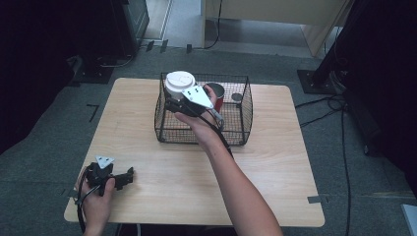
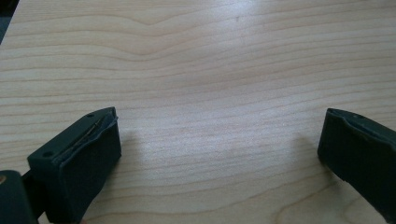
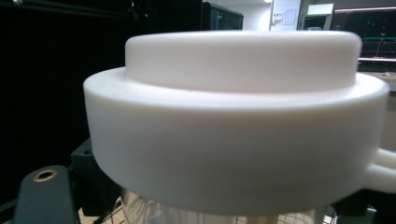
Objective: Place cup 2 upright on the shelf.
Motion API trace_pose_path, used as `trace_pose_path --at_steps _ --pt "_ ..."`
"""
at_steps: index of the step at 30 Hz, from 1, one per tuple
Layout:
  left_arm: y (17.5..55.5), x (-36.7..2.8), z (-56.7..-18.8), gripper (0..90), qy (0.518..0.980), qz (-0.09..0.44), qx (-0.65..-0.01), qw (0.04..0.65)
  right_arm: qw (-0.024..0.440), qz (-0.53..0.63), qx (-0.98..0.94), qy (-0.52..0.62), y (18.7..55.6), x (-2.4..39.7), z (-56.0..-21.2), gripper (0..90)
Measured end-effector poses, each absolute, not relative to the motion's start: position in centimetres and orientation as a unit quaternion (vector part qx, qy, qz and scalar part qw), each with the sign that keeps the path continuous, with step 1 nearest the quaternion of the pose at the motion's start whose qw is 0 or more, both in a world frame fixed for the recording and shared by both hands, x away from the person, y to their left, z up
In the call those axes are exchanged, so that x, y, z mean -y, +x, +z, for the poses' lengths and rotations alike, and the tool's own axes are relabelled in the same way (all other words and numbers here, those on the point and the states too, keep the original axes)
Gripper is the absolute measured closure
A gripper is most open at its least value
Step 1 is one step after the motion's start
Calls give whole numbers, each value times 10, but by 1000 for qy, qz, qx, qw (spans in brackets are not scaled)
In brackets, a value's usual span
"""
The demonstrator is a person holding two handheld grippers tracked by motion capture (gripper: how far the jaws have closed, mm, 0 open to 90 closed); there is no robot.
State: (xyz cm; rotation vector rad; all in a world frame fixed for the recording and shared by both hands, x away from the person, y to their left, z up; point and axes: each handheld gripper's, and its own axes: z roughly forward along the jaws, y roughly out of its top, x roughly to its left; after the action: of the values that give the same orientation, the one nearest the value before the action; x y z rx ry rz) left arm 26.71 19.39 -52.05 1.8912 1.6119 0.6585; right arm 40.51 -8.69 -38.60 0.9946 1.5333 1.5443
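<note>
Right now: right gripper [image 1: 173, 100] is clamped shut on a white-lidded container [image 1: 179, 82], held above the left rear part of the black wire basket [image 1: 244, 123] mid-worktop [image 1: 275, 162]. Red cup [image 1: 217, 93] sits inside the basket, just beside the hand. Left gripper [image 1: 127, 177] rests on the worktop's near-left corner, jaws wide apart, nothing between them.

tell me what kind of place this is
Probably a lab or recording workspace, not a home: a light wooden table on grey carpet, black stands and loose cables around it, dark monitor screens behind, and hand-held grippers working over a black wire basket.
</note>
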Motion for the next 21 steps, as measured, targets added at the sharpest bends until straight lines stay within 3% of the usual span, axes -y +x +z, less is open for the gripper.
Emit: trace_pose_path --at_steps 21 --pt "267 -194 -520 0 707 245 -601 280 339 577 -634 389 446 76 -421 159"
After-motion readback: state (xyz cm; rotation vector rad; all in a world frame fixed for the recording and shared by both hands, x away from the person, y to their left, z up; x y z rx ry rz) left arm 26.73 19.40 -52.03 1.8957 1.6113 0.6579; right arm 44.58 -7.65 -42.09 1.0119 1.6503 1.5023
